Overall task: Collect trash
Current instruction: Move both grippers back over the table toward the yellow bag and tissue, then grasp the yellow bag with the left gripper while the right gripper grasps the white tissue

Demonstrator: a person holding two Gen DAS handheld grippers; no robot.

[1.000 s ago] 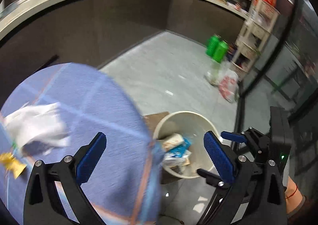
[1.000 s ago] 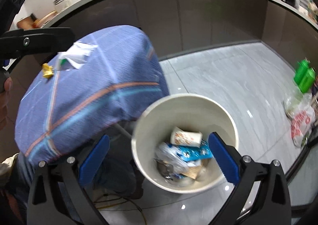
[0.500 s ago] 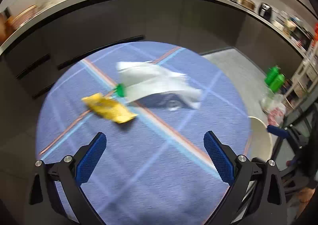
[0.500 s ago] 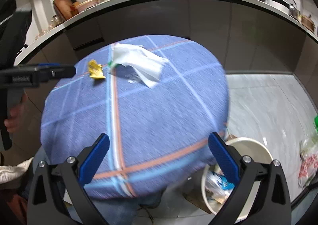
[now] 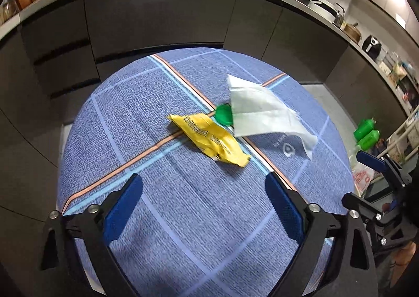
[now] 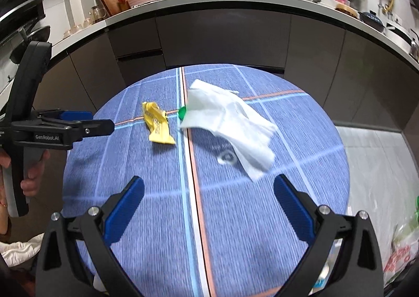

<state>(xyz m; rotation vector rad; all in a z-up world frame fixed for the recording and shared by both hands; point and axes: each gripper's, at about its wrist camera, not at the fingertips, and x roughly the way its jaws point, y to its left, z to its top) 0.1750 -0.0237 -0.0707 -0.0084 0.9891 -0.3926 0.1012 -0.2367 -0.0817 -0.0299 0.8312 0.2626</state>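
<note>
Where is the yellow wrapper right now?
The yellow wrapper lies near the middle of the round table's blue checked cloth, just left of the green cap and the white tissue in both wrist views.

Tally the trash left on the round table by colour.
Yellow: 1, a crumpled wrapper
White: 1, a tissue
Green: 1, a small cap tucked at the tissue's edge
Clear: 1, a small ring beneath the tissue's corner
Total: 4
</note>
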